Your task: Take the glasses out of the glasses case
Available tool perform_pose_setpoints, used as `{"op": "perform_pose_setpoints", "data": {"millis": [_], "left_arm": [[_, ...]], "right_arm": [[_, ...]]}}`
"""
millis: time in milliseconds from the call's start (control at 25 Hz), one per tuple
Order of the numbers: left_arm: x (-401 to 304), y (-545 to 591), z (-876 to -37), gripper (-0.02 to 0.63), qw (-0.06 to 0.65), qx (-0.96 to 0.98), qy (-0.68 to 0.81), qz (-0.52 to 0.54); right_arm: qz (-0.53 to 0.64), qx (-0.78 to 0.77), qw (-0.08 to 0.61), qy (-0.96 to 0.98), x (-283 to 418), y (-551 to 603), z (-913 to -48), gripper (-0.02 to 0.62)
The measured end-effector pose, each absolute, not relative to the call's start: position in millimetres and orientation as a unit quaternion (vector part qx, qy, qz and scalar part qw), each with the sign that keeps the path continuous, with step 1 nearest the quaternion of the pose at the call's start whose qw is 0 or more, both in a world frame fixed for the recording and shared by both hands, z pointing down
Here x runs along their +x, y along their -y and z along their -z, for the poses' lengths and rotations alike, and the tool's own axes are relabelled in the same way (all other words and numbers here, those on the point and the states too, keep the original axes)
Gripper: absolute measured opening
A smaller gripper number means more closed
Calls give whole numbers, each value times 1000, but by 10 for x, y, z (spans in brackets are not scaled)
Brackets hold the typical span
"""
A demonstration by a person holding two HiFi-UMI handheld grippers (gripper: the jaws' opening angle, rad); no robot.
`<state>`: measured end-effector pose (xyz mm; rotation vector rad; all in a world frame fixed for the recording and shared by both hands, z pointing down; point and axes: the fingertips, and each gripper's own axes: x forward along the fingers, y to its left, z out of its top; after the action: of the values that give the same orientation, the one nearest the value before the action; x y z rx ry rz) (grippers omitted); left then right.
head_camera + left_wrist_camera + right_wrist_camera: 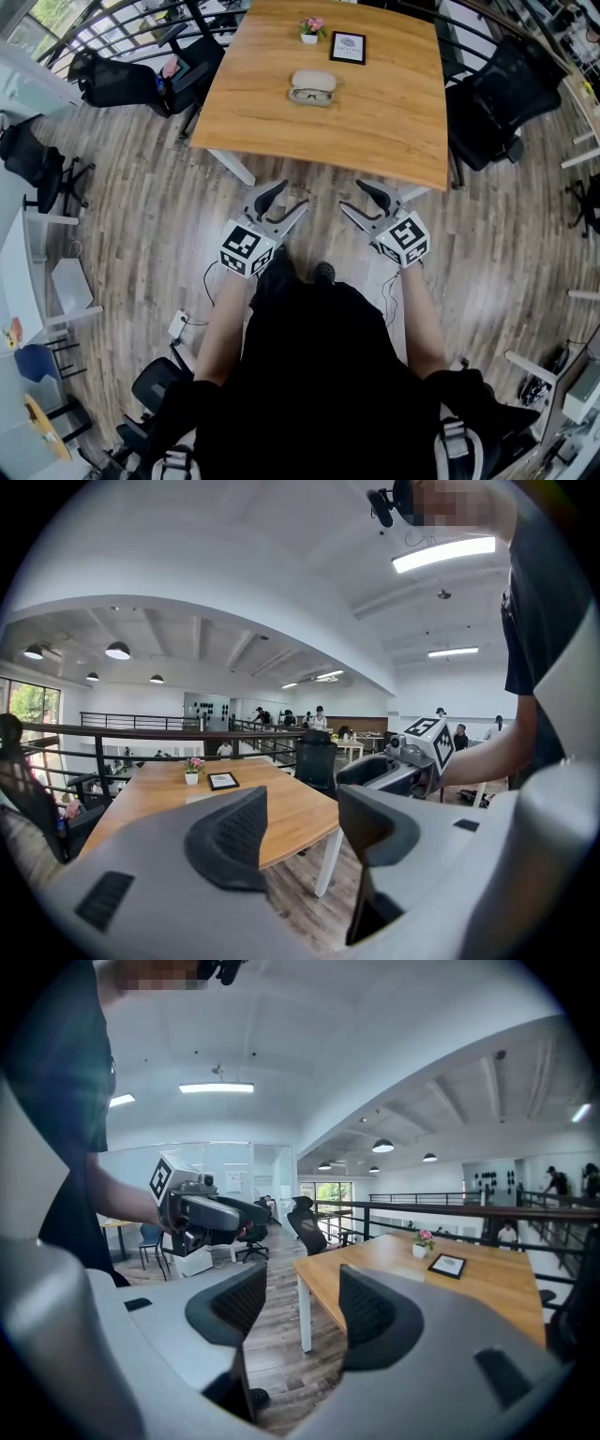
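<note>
Sideways, seemingly open glasses case [312, 82]

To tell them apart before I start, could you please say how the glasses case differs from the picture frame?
The glasses case is pale and rounded; the picture frame is dark-edged and rectangular. The case lies open with glasses in it, toward the middle of the wooden table; the frame sits farther back beside the flower pot. Both rest on that table, untouched.

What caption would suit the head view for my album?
Left claw and right claw, open and empty, held short of the table where glasses lie in their open case.
</note>
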<state>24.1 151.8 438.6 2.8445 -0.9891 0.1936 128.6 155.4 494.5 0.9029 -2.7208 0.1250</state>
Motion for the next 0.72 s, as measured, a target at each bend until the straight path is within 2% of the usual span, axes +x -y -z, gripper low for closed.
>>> {"op": "perform_pose_setpoints", "data": {"millis": [720], "left_arm": [[-9, -835, -4474, 255, 75, 947, 307, -64]], "right_arm": [[-72, 320, 140, 934, 1037, -953, -5047, 216]]}}
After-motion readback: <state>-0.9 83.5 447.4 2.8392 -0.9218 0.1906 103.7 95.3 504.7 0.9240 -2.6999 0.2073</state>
